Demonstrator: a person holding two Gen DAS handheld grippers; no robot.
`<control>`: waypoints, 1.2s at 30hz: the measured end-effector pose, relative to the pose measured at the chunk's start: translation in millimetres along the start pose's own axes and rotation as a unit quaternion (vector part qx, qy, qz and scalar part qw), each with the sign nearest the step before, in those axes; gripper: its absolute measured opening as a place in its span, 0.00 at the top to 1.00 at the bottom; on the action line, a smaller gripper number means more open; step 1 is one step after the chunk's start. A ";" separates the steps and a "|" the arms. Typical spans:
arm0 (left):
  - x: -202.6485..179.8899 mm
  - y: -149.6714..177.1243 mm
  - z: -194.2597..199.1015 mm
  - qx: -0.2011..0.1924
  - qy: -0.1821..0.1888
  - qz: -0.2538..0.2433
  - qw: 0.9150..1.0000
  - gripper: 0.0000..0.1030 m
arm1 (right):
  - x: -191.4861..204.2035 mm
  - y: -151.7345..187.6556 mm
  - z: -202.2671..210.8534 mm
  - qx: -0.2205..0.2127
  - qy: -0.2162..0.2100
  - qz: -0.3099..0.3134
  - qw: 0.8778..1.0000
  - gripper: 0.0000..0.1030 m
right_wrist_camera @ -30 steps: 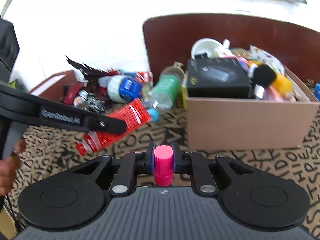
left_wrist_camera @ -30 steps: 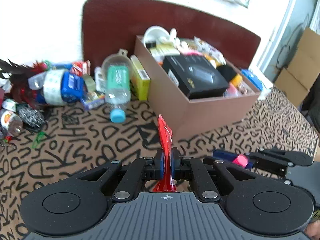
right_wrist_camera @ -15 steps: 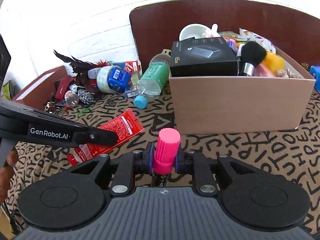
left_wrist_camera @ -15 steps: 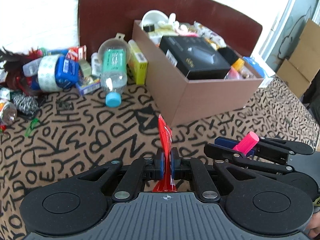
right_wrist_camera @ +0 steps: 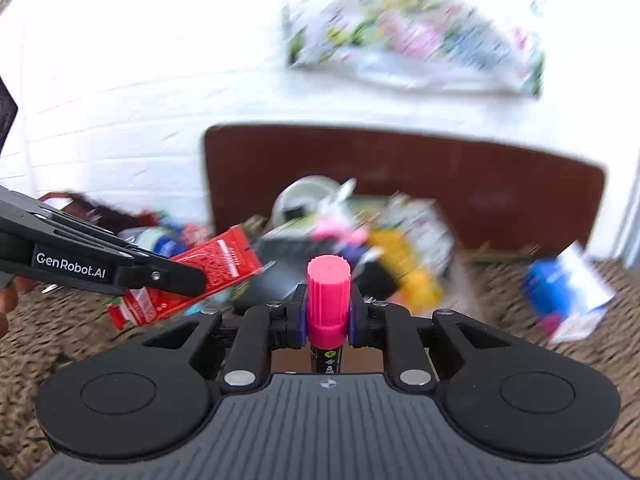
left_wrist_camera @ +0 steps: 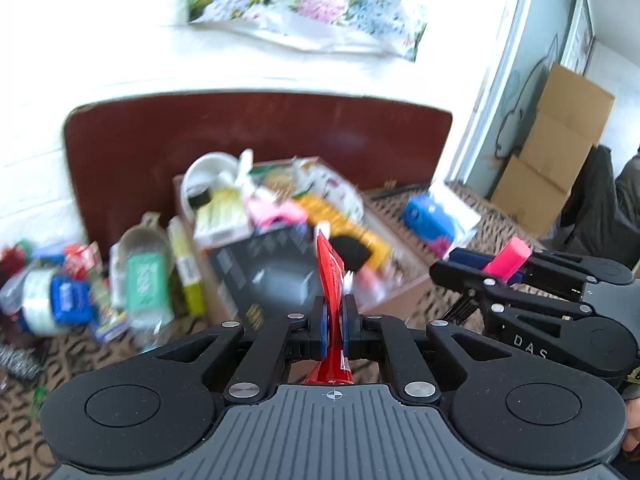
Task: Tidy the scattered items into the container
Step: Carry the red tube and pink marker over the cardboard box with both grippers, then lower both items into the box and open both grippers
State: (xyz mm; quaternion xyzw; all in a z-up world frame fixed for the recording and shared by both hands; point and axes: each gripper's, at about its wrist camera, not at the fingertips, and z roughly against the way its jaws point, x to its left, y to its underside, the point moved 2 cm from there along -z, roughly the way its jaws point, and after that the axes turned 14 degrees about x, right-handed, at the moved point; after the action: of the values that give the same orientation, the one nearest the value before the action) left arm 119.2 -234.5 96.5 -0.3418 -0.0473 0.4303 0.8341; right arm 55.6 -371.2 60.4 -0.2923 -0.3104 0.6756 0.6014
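Scattered items [left_wrist_camera: 76, 296] lie heaped to the left of the cardboard box [left_wrist_camera: 400, 284] – a roll of tape, something blue, a clear bottle with a green label and a yellow-green carton just beside the box's left wall, all blurred. They rest on the worktop [left_wrist_camera: 72, 352], which has a letter-patterned cover. The box itself (the landmark for everything else) is already crowded: a white bowl at its far left corner, a black carton across its near side, pink and yellow things behind that.

In front of the box, the left tongs [left_wrist_camera: 334, 332] are fully closed on a flat red sachet [left_wrist_camera: 330, 276], which stands on edge between the blue pads and rises in front of the box's contents. Seen from the right wrist, the same sachet pokes out past the black fingers, at the box's left side.

To the right of the sachet, the right tongs [right_wrist_camera: 328, 316] are pinched on a pink-capped marker [right_wrist_camera: 328, 292] – cap upward, dark barrel below the pads – held near the box's near right corner. Farther right of the box, a blue packet [left_wrist_camera: 428, 220] lies on the worktop.
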 end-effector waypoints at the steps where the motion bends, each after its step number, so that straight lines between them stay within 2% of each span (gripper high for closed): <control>1: -3.3 -9.0 -3.7 -0.002 0.003 0.003 1.000 0.98 | -7.2 -7.0 0.1 -0.002 0.014 -0.001 1.000 0.80; 7: -15.3 -57.3 -36.9 -0.008 0.006 0.025 1.000 0.98 | -44.1 -37.3 -29.2 0.022 0.060 -0.010 0.998 0.80; 12: -13.7 -81.2 -75.9 -0.001 0.007 0.043 0.999 0.97 | -59.4 -47.1 -67.8 0.054 0.091 0.003 0.994 0.80; 14: -7.4 -86.6 -94.2 0.010 0.010 0.054 0.998 0.97 | -67.2 -49.5 -83.2 0.070 0.088 -0.002 0.994 0.80; 18: 6.7 -95.6 -130.3 0.030 0.006 0.072 0.997 0.97 | -81.9 -59.7 -107.0 0.075 0.072 -0.021 0.994 0.80; 25: 24.0 -110.7 -168.2 0.049 -0.001 0.088 0.995 0.93 | -87.0 -73.3 -157.0 0.099 0.061 -0.018 0.993 0.80; 27: 26.3 -112.4 -173.7 0.051 -0.005 0.088 0.995 0.79 | -89.2 -73.6 -170.7 0.106 0.058 -0.024 0.992 0.79; 28: 27.5 -113.0 -175.3 0.051 -0.007 0.088 0.995 0.75 | -90.1 -73.4 -177.0 0.111 0.055 -0.026 0.992 0.78; 30: 30.9 -114.0 -176.4 0.048 -0.008 0.089 0.995 0.76 | -91.5 -72.7 -184.7 0.117 0.040 -0.030 0.992 0.76; 31: 32.7 -114.3 -175.3 0.044 -0.006 0.091 0.995 0.74 | -91.9 -72.0 -185.2 0.116 0.035 -0.033 0.992 0.71; 32: 34.3 -114.3 -173.3 0.040 -0.004 0.092 0.995 0.71 | -92.8 -71.7 -184.4 0.113 0.037 -0.035 0.992 0.59; 33: 35.8 -114.1 -170.5 0.035 -0.002 0.095 0.995 0.62 | -94.4 -71.5 -181.9 0.107 0.043 -0.037 0.993 0.52; 34: 37.5 -113.5 -167.0 0.031 0.003 0.098 0.995 0.53 | -96.6 -71.6 -178.5 0.100 0.049 -0.039 0.993 0.41; 35: 39.0 -112.9 -163.0 0.024 0.011 0.103 0.994 0.27 | -99.5 -71.7 -174.4 0.094 0.052 -0.042 0.993 0.39; 36: 39.7 -112.0 -158.1 0.015 0.017 0.108 0.994 0.11 | -102.7 -71.6 -169.9 0.089 0.051 -0.047 0.994 0.38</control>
State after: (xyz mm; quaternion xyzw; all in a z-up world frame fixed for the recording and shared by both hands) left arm 279.8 -332.8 35.8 -0.3399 0.0100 0.5124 0.7885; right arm 242.3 -455.7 9.8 -0.2568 -0.2311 0.6560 0.6710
